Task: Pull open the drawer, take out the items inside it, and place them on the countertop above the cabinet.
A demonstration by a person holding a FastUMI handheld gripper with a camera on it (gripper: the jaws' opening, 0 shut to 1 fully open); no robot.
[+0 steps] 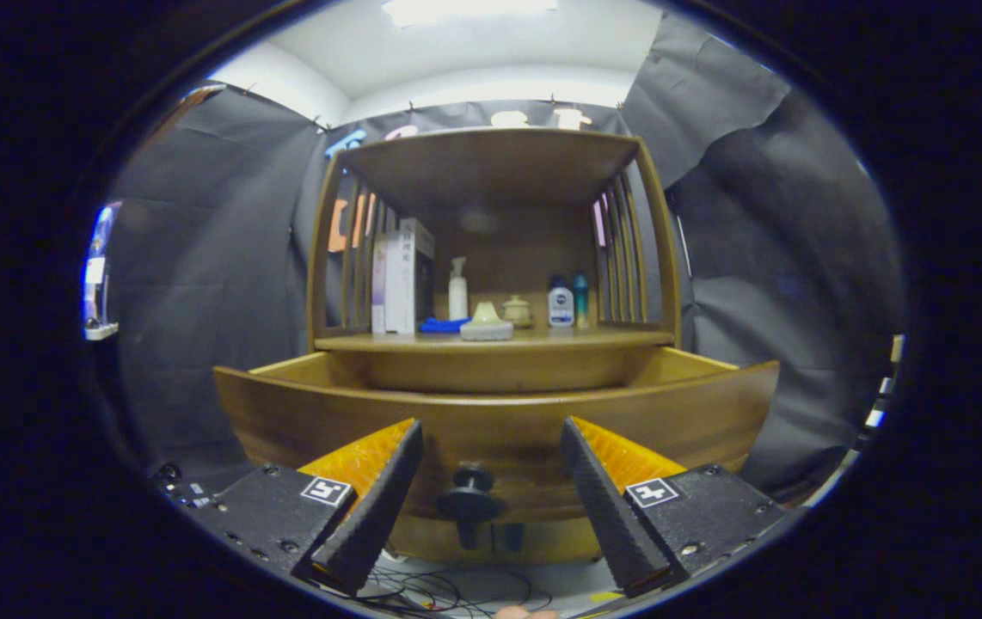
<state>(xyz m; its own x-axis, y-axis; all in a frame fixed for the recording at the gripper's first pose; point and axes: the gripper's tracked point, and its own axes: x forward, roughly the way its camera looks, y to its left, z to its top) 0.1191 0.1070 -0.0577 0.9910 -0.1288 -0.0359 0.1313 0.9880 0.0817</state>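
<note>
A wooden cabinet stands ahead with its drawer point(500, 421) pulled out toward me. The drawer's dark round knob point(471, 497) sits between my fingers, untouched by either. My gripper point(489, 447) is open, its fingers spread wide on both sides of the knob. The drawer's inside is hidden behind its front panel. Above it lies the countertop point(611, 340), with a cream cone-shaped dish point(486, 323), a blue cloth point(442, 325), a white pump bottle point(457, 292), a small lidded jar point(517, 311), a white-and-blue bottle point(560, 304) and a teal bottle point(580, 299).
Tall white boxes point(401, 275) stand at the countertop's left end. Slatted side walls and a wooden top shelf point(491, 163) enclose the countertop. Black cloth hangs on both sides. Cables point(439, 593) lie on the floor below the drawer.
</note>
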